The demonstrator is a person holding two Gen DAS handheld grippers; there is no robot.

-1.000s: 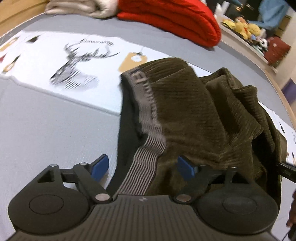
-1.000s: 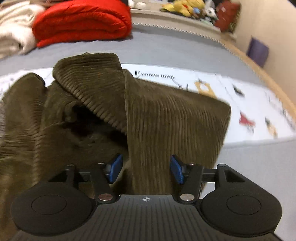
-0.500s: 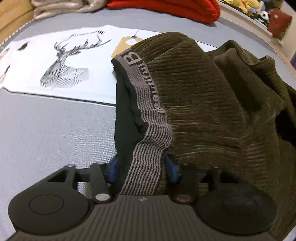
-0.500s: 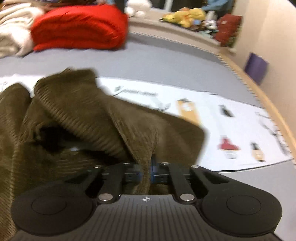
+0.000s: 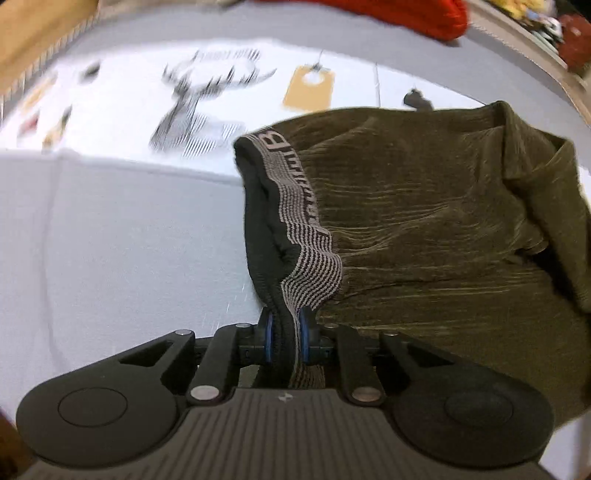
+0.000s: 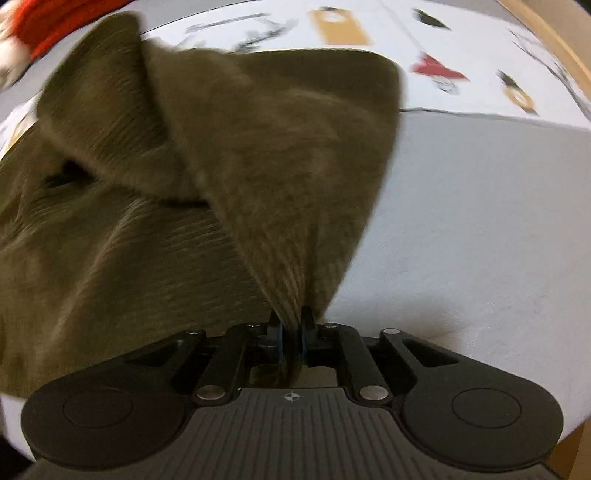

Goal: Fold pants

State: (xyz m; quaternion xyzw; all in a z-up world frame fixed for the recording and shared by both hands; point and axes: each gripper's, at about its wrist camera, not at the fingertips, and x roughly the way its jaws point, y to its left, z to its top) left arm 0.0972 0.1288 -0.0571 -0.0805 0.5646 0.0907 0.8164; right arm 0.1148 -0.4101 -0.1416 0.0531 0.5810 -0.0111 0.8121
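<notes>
The olive-brown corduroy pants [image 5: 424, 229] lie bunched on the grey bed surface [image 5: 122, 251]. Their grey striped elastic waistband [image 5: 299, 229] runs toward me in the left wrist view. My left gripper [image 5: 287, 338] is shut on that waistband, the blue pads pinching it. In the right wrist view the pants [image 6: 155, 229] rise in a pulled-up fold. My right gripper [image 6: 291, 338] is shut on a corduroy edge of the pants, with the cloth stretched taut from the pads.
A white printed sheet with a deer drawing [image 5: 207, 107] and a tan tag [image 5: 310, 88] lies behind the pants. A red folded blanket [image 5: 417, 14] sits at the far back. Wooden bed edges show at the left [image 5: 40, 40] and the right [image 6: 554, 40].
Both grippers went from open around the cloth to shut on it. The left one closed on the waistband, the right one on the corduroy edge, and both have pulled the pants up and back.
</notes>
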